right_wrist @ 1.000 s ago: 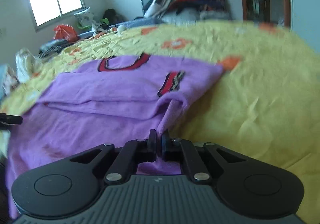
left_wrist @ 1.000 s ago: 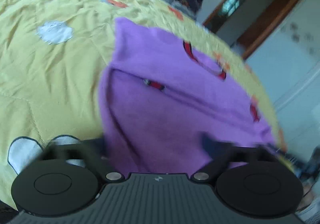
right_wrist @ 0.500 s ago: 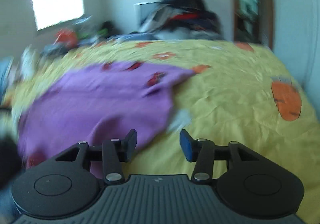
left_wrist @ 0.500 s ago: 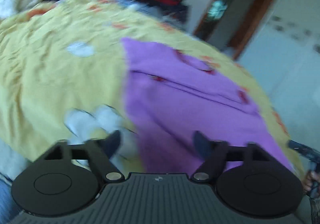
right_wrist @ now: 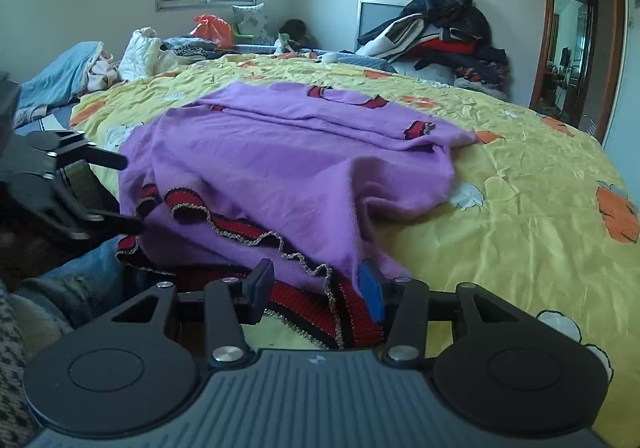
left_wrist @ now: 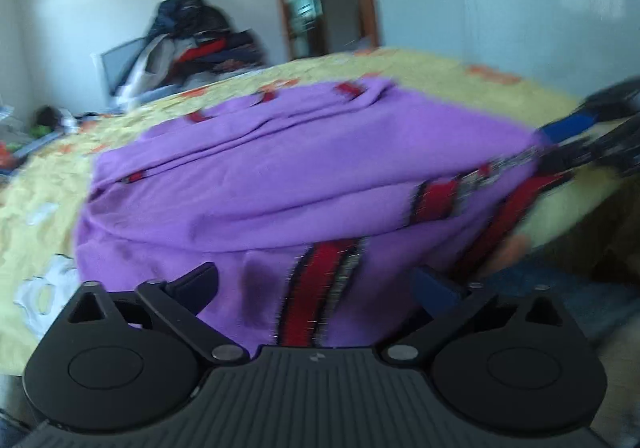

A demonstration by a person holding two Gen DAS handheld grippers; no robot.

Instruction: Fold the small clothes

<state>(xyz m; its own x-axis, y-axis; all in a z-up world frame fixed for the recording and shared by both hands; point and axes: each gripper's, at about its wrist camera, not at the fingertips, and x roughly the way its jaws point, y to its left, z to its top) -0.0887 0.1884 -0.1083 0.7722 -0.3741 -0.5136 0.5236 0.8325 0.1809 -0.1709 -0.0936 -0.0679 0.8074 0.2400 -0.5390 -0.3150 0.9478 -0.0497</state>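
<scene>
A purple sweater (right_wrist: 288, 151) with red and black trim lies on the yellow quilt (right_wrist: 520, 175), its sleeves folded in over the body. The ruffled red hem (right_wrist: 240, 224) hangs at the bed's near edge. My right gripper (right_wrist: 316, 282) is open, with the hem's corner lying between its fingers. My left gripper (right_wrist: 130, 193) is open at the hem's left end. In the blurred left wrist view, the left gripper (left_wrist: 316, 280) stands wide apart around the sweater (left_wrist: 300, 167) and its red hem stripe (left_wrist: 320, 280). There the right gripper (left_wrist: 580, 143) shows at the hem's far corner.
A heap of dark clothes (right_wrist: 440, 31) is piled at the far side of the bed. Bedding and bags (right_wrist: 140, 51) lie at the back left under a window. A doorway (right_wrist: 572, 47) is on the right. A person's jeans-clad leg (right_wrist: 80, 272) is at the bed's near edge.
My right gripper let go of the sweater's folded side and opened. Both grippers moved back to the hem at the near edge, and the left one swung round to face it.
</scene>
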